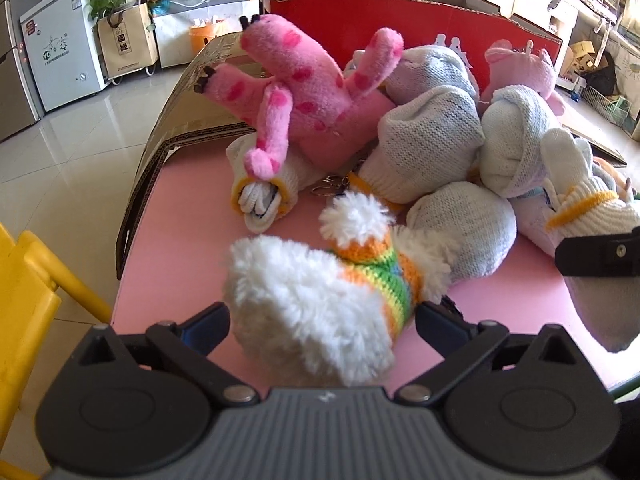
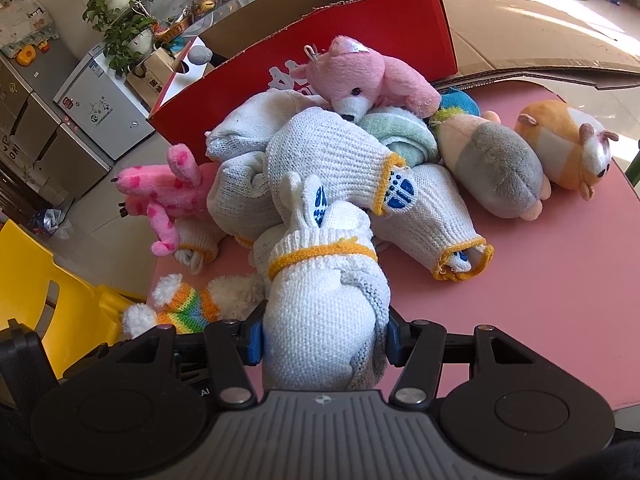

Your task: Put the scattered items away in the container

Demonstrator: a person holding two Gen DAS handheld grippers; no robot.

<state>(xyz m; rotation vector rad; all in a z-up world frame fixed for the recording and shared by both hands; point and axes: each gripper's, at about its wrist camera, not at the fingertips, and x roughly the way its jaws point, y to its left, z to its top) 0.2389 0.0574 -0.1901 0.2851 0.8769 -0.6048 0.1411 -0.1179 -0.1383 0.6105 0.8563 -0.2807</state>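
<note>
While the right gripper [image 2: 324,344] is clamped on a rolled white glove bundle [image 2: 324,320] at bottom centre, the left gripper [image 1: 322,326] sits wide open around a fluffy white toy [image 1: 320,304]. Red box [image 2: 360,28] sits up top, behind the pile.

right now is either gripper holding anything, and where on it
Right gripper clamps a rolled white glove bundle across its lower body. Left gripper straddles the white fluffy toy, fingers apart, not gripping.
</note>
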